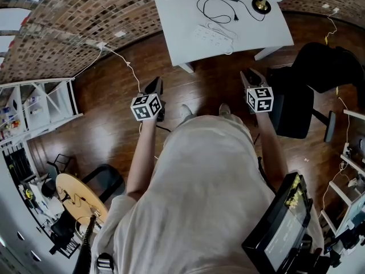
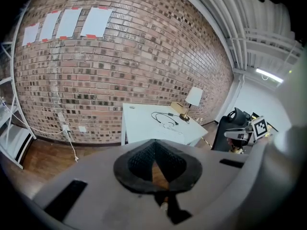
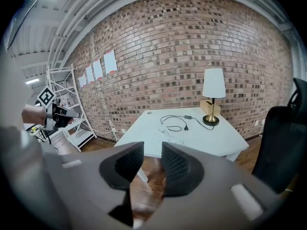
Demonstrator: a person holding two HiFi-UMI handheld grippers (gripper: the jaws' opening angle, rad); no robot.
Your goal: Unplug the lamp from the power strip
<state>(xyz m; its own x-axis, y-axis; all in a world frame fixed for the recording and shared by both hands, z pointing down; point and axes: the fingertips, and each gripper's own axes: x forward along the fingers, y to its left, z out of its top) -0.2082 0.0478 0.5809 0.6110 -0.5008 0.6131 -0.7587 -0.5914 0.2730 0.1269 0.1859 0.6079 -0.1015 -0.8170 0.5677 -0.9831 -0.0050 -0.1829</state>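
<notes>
A white table (image 1: 177,21) stands ahead of me. On it lie a white power strip (image 1: 214,35), a looped black cable (image 1: 217,7) and the lamp's brass base (image 1: 261,5). The cable's plug end (image 1: 234,18) lies on the tabletop, apart from the strip. The right gripper view shows the lamp (image 3: 213,84) with its white shade upright at the table's far side. Both grippers are held over the wooden floor, short of the table. My left gripper (image 1: 154,87) is shut and empty. My right gripper (image 1: 251,74) is open with nothing between its jaws.
A black office chair (image 1: 296,104) stands close to the right gripper, with a dark bundle (image 1: 331,67) behind it. A white shelf (image 1: 45,104) stands at the left by the brick wall. A white cord (image 1: 122,61) runs across the floor. A round wooden table (image 1: 77,196) is behind me on the left.
</notes>
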